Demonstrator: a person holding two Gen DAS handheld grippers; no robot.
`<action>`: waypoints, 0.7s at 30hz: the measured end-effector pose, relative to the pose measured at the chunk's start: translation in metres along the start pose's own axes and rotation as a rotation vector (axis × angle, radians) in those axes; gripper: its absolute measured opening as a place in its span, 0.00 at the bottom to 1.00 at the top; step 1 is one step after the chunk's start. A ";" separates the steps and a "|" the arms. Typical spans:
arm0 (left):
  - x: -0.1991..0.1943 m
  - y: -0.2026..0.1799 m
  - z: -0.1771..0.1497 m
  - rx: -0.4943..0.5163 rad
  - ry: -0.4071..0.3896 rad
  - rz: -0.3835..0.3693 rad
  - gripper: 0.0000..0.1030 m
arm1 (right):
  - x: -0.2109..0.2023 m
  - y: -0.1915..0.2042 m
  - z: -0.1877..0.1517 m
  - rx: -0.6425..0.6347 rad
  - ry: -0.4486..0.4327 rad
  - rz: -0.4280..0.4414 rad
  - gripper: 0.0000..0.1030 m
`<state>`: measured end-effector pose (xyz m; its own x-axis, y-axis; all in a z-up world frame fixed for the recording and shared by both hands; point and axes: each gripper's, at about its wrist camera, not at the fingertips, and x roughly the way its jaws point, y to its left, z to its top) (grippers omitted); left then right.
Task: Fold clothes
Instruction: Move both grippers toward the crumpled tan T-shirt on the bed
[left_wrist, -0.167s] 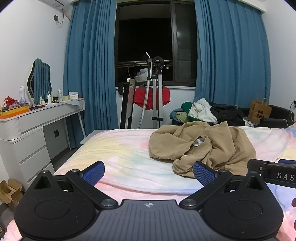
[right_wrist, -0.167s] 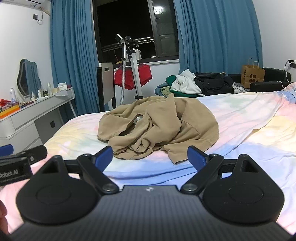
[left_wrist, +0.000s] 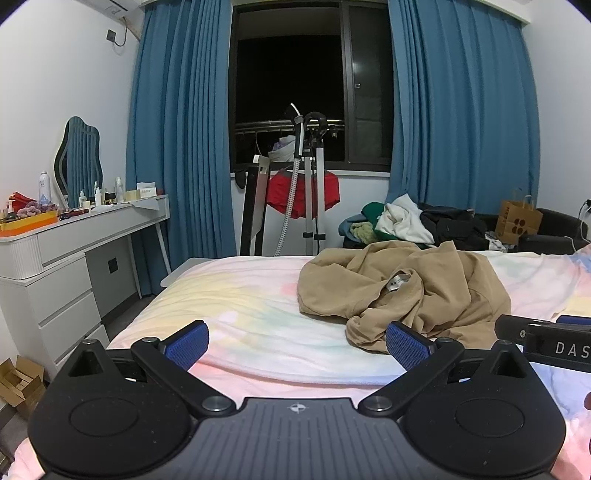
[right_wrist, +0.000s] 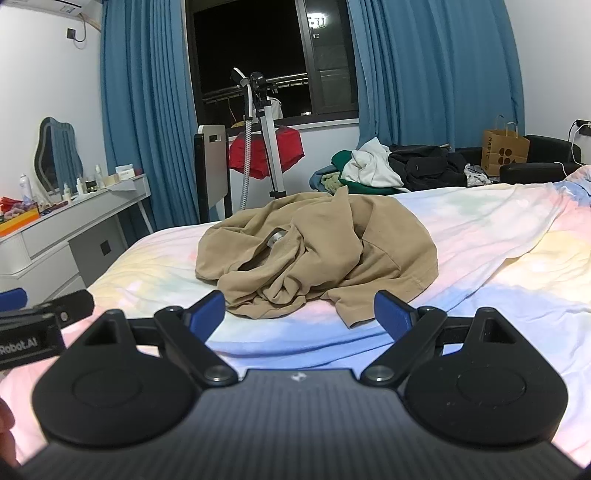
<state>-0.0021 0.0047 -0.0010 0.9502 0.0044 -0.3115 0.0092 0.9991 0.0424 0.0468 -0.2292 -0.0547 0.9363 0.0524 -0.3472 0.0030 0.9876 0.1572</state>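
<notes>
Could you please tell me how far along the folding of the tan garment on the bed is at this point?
Nothing looks done yet: the tan garment lies crumpled in a heap on the pastel bedsheet, with no fold made. In hand: nothing, as the left tool and the right tool are both open, short of the cloth and apart from it. Left to do: grasp it, spread it flat, then fold.

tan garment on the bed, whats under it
The crumpled tan garment lies on the pastel bedsheet. A small silvery piece shows inside its folds. Anything else beneath is covered.
</notes>
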 end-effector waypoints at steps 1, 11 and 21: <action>0.000 0.001 0.000 0.000 0.000 -0.001 1.00 | 0.001 -0.001 -0.001 0.000 -0.001 0.000 0.87; 0.002 0.005 -0.004 -0.010 0.013 -0.025 1.00 | -0.009 -0.003 0.010 -0.007 -0.012 -0.004 0.87; 0.009 0.005 -0.006 -0.044 0.037 -0.068 1.00 | -0.002 -0.004 0.005 -0.002 -0.003 -0.029 0.87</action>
<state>0.0047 0.0101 -0.0093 0.9356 -0.0628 -0.3475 0.0589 0.9980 -0.0218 0.0466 -0.2335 -0.0500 0.9369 0.0235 -0.3489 0.0291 0.9890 0.1449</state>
